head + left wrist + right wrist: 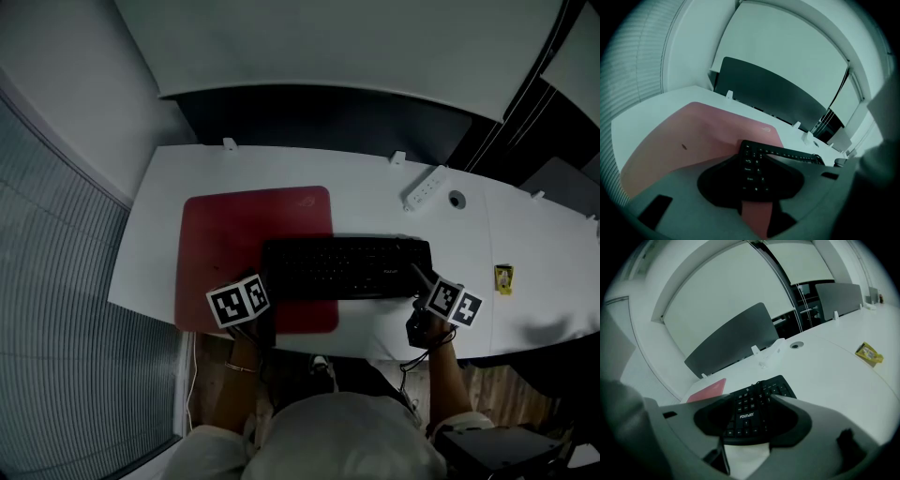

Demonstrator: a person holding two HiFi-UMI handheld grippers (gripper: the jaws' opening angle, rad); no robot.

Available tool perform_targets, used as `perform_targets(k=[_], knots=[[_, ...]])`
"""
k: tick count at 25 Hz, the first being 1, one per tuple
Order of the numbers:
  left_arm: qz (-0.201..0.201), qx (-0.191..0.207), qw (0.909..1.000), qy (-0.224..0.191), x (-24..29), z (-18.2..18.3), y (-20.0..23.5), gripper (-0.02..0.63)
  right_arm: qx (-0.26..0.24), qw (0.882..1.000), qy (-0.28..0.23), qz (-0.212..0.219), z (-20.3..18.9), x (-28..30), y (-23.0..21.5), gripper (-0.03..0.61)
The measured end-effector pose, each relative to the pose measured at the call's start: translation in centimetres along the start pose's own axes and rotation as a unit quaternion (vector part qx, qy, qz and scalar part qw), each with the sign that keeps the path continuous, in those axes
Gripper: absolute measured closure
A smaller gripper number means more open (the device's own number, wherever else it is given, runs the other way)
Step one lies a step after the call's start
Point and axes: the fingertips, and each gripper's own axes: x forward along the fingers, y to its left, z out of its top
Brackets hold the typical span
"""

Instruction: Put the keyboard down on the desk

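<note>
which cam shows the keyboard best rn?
Head view. It shows the whole keyboard from above, spanning the red mat and the white desk. The left gripper view shows only the keyboard's left end between the jaws. The right gripper view shows only its right end, also between the jaws.

i look down on a white table (pixel 281 173) with a dark divider screen (pixel 319 117) along its far edge and a pale wall panel (pixel 328 47) behind it. a ribbed grey surface (pixel 56 281) runs down the left. wood floor (pixel 208 356) shows below the near edge. the light is dim and even.
</note>
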Motion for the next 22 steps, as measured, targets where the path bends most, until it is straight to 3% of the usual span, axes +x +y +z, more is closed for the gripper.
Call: perform_targets(k=[8, 13, 22], knots=[[-0.022, 0.018, 0.9993, -0.023, -2.5, -0.7, -2.1, 0.489, -0.041, 0.999, -0.013, 0.009, -1.1, -2.6, 3.4, 0.357], [-0.022, 0.032, 0.9978, -0.053, -4.8, -0.4, -3.5, 0.549, -0.060, 0.998, -0.029, 0.014, -1.1, -4.9, 4.5, 0.356], [-0.062, 0.073, 0.9942, -0.049, -5.5, -0.7, -8.3, 0.600, -0.067, 0.996, -0.048, 0.027, -0.7, -7.5, 5.6, 0.357]])
